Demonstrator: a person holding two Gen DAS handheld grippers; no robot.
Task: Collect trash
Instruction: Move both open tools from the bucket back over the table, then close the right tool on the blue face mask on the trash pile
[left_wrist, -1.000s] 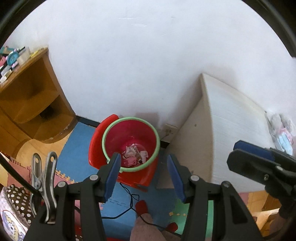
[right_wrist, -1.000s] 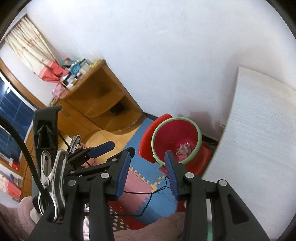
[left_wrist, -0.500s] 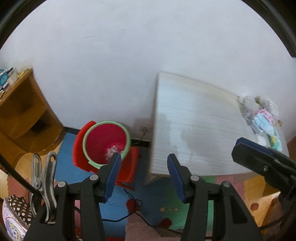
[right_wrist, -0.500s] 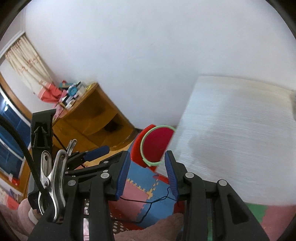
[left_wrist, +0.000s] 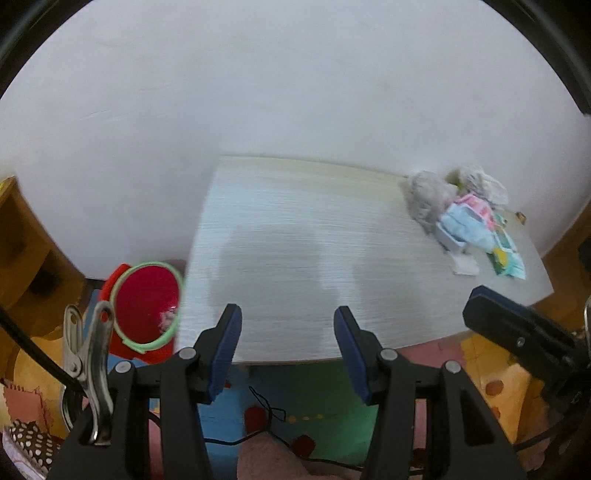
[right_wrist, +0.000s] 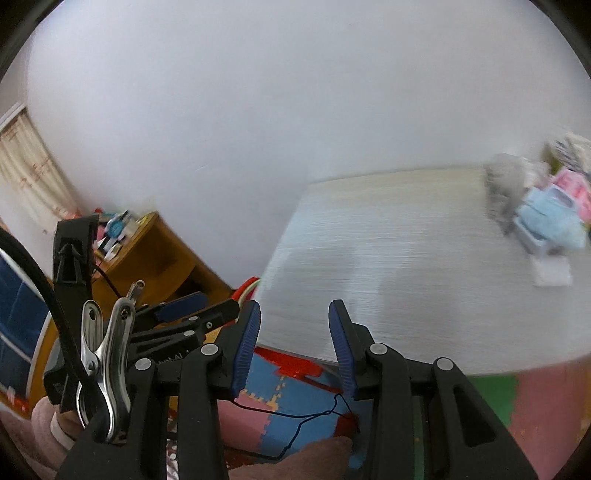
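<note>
Your left gripper (left_wrist: 287, 347) and right gripper (right_wrist: 294, 341) both hold their fingers wide, gripping nothing. Ahead lies the pale table (left_wrist: 295, 251); the trash pile (left_wrist: 461, 218) sits at its far right corner. The red bin (left_wrist: 146, 306) stands on the floor beside its left edge.

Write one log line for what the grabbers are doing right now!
left gripper: open, empty | right gripper: open, empty | trash pile: on table, far right | red bin: floor, left of table
</note>
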